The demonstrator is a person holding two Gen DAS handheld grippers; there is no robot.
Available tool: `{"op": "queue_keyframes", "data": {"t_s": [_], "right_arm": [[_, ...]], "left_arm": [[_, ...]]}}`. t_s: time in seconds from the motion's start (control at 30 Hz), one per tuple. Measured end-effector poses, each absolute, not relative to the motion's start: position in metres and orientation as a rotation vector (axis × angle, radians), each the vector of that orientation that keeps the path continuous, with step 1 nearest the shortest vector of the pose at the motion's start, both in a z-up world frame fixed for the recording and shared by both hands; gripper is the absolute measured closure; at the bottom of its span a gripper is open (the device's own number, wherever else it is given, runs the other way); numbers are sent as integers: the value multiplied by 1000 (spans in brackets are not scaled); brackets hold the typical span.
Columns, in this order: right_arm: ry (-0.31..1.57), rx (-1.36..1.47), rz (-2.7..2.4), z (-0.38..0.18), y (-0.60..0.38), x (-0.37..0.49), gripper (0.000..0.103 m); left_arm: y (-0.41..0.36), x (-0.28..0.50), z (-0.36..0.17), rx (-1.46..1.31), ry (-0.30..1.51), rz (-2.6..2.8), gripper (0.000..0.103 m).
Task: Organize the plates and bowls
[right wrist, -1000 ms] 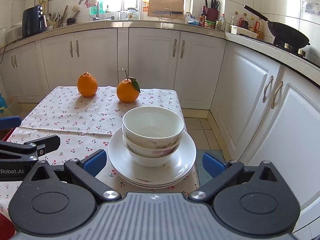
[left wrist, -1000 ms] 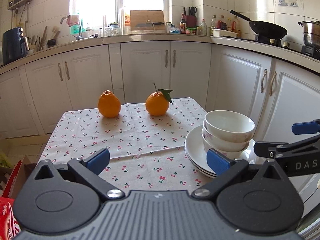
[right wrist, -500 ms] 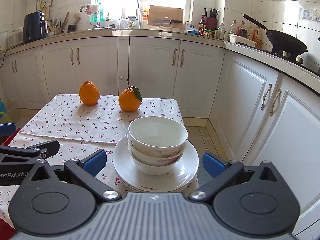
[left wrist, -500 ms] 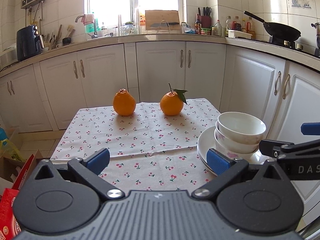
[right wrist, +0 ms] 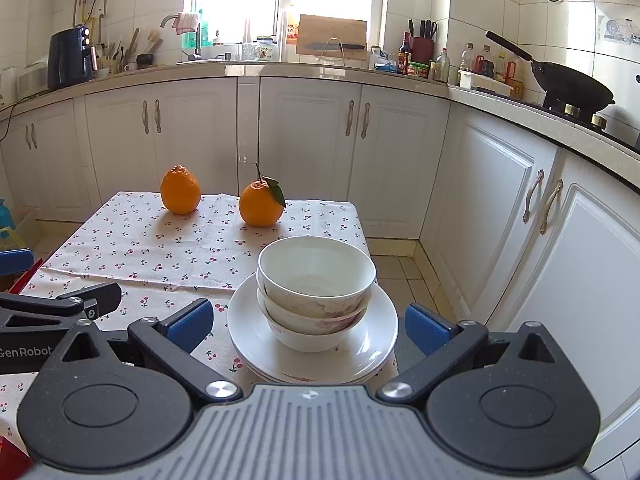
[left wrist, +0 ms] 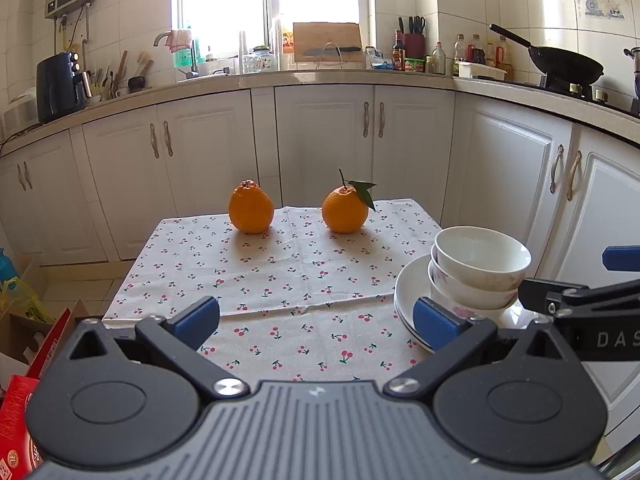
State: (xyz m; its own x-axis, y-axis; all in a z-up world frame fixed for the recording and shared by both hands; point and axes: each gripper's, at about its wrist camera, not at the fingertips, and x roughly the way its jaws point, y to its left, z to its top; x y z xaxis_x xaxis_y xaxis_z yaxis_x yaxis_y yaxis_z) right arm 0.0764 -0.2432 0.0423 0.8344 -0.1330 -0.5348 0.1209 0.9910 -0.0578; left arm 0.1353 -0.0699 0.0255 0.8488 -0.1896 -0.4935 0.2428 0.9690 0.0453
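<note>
Stacked white bowls [right wrist: 316, 284] [left wrist: 478, 268] sit on a stack of white plates [right wrist: 372, 344] [left wrist: 406, 300] at the near right corner of the table. My right gripper [right wrist: 308, 322] is open, just short of the plates, its blue pads either side of the stack without touching it. My left gripper [left wrist: 316, 318] is open over bare cloth to the left of the dishes, holding nothing. Its right pad [left wrist: 434, 322] overlaps the plate rim in view. The right gripper's arm [left wrist: 580, 304] shows at the right edge.
Two oranges [left wrist: 251, 213] [left wrist: 345, 210] stand at the far end of the cherry-print tablecloth [left wrist: 280, 276]. White cabinets [right wrist: 308, 144] and a counter surround the table. A red box [left wrist: 18, 420] lies on the floor at the left. A wok [right wrist: 576, 88] sits on the stove.
Both grippers have pulled back and risen slightly, so the table and dishes sit lower and farther in view. The dishes have not moved. Both stay open.
</note>
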Motion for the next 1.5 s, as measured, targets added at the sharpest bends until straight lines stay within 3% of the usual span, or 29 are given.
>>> {"op": "queue_keyframes", "data": {"t_s": [1.5], "right_arm": [[563,-37,-135,44,-240,74,0]], "left_arm": [[-70,136,26,104,520,-221,1]]}}
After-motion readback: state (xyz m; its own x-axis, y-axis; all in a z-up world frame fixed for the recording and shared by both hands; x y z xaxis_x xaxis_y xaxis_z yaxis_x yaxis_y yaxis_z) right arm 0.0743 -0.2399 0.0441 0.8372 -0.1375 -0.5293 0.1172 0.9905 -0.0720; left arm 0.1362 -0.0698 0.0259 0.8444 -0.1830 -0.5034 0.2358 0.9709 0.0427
